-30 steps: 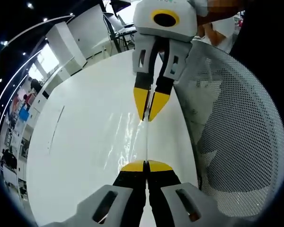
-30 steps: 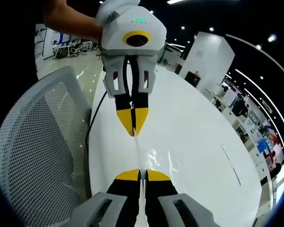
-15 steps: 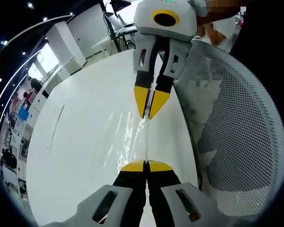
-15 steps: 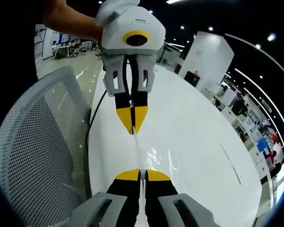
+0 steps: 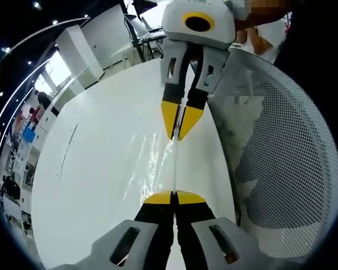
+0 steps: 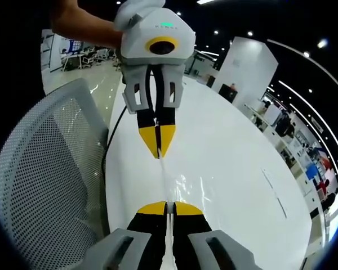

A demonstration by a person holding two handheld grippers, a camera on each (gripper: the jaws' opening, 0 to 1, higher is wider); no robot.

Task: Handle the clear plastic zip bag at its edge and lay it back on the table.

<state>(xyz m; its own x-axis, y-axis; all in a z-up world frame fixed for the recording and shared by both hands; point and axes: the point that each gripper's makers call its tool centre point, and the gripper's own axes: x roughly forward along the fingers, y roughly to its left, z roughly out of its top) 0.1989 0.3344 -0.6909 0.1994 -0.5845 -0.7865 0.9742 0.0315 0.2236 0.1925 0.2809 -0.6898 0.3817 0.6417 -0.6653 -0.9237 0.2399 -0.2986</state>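
Almost nothing is shifting since the earlier frames: in the left gripper view the opposite gripper is sitting a touch further from the camera, otherwise both grippers are keeping their hold.

White table [image 5: 96, 169] is spreading wide under everything, glossy and curved by the lens. Grey mesh chair [image 5: 281, 169] is standing just beside the table's near edge, its backrest bulging beyond the rim.

Clear plastic zip bag [image 5: 158, 163] is hanging stretched between the two grippers just above the table, near its chair-side edge. Its long axis is running straight from one gripper to the other, the gripped edge drawn into a thin taut line, the crinkled body drooping away from the chair toward the table.

Left gripper [image 5: 174, 198] is pinching one end of that edge, yellow tips pressed together. Right gripper [image 6: 166, 208] is clamping the other end the same way, facing the left one head-on, tips pointing down the bag's line.

A hand [image 6: 87, 25] is gripping the left gripper's housing from behind.
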